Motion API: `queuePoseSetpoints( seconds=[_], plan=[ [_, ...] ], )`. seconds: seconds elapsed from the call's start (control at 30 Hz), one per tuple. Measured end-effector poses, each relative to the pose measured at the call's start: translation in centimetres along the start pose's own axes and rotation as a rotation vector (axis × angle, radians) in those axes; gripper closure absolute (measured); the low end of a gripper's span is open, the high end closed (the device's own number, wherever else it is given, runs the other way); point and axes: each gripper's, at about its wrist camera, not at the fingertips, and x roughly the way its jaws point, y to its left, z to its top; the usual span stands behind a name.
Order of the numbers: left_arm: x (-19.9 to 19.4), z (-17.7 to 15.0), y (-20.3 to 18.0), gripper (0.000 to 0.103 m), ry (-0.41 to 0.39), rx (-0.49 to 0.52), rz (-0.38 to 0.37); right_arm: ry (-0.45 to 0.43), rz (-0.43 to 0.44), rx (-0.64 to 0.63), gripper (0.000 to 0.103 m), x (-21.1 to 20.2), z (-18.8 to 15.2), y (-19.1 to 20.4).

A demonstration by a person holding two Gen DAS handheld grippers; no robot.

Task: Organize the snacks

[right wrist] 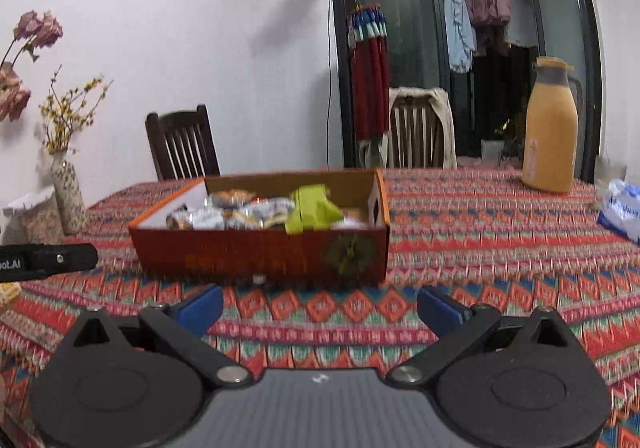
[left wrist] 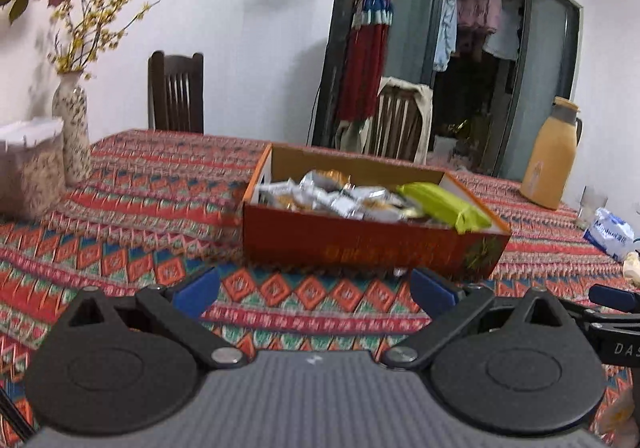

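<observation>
With both the left tool (left wrist: pixel 314 290) and right tool (right wrist: pixel 320 306) spread wide and empty, reaching ahead could shove the light snack box (right wrist: pixel 264 252) or spill the heaped packets (right wrist: pixel 256 214).

Print on the red box (left wrist: pixel 360 244) front is blurred past reading, and the tissue pack (right wrist: pixel 622 208) is cut by the right edge

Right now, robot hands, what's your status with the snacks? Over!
Left gripper open, empty. Right gripper open, empty. Snack box straight ahead on the tablecloth, silver packets and green packet inside. Nothing between grippers and box.
</observation>
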Motion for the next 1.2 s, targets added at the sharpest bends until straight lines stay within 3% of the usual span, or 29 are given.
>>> queuePoseSetpoints(
  seconds=[0.5, 1.2],
  plan=[
    [-0.3, -3.5, 0.2, 0.0, 0.08, 0.025, -0.007, 0.07, 0.015, 0.006, 0.0, 0.2, -2.4, 0.3],
    [-0.4, -3.5, 0.4, 0.0, 0.078, 0.035, -0.009, 0.077, 0.016, 0.004, 0.0, 0.4, -2.7, 0.5]
  ],
)
